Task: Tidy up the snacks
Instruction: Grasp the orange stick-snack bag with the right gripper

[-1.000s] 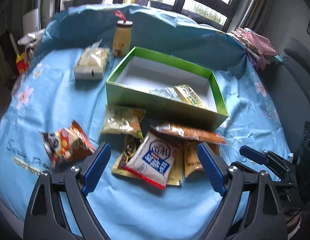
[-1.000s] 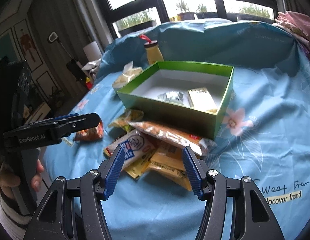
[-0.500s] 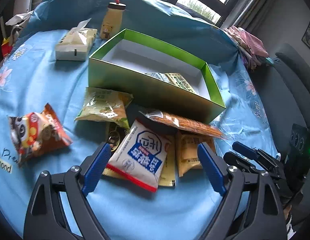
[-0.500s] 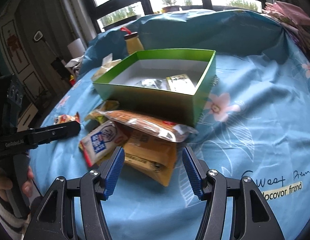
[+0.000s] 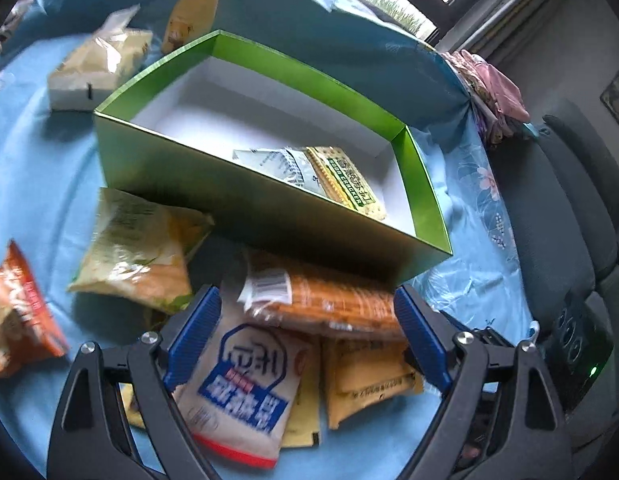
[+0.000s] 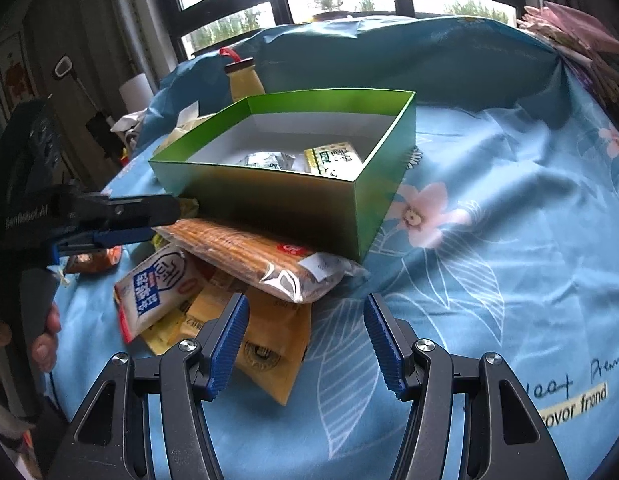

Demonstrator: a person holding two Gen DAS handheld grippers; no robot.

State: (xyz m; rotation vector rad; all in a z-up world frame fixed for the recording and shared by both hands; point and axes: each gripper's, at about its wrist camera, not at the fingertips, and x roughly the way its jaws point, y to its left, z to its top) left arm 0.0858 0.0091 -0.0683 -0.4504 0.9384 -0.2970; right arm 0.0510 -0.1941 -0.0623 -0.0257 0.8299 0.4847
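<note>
Both grippers are coming lower over the snack pile than a second ago. Left gripper [image 5: 307, 322], jaws wide apart, is straddling the long orange cracker packet [image 5: 325, 300] lying against the green cardboard box's [image 5: 245, 208] near wall; right gripper [image 6: 305, 334], jaws apart and empty, is hovering over the flat yellow pouch [image 6: 269, 340].

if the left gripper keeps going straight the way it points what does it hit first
Most likely the long orange cracker pack lying between the left gripper's open jaws, on top of the snack pile in front of the green box. Depth is uncertain.
</note>
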